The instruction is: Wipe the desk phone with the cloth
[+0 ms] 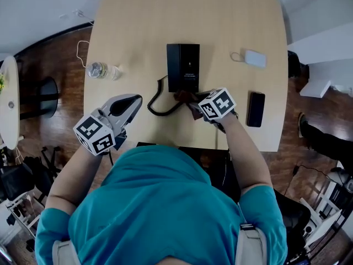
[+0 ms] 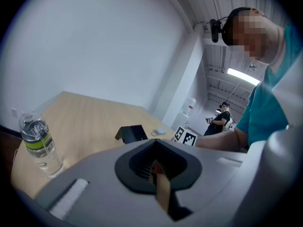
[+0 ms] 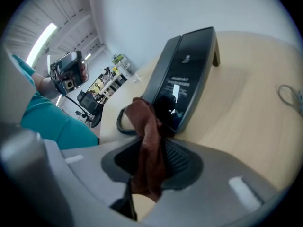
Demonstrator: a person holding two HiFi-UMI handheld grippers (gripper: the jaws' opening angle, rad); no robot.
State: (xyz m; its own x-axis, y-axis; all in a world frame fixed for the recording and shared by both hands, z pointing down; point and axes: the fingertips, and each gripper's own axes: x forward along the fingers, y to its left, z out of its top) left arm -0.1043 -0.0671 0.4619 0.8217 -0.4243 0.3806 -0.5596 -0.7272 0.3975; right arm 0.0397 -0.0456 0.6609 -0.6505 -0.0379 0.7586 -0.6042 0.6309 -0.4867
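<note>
Two grippers are in use, and only one carries the work. My right gripper is clamped on the brown cloth, which bunches upward out of the jaws. The cloth sits against the near edge of the desk phone, at the lower end of its dark face, just beside the coiled cord. My left gripper has its jaws together with nothing between them and hangs to the near left of the phone, well apart from it.

Status: the cloth is picked up and brought to the phone. The glossy face does not show which areas are wiped, so I judge the wipe as probably at an early stage. The far part of the face and the handset side remain.
</note>
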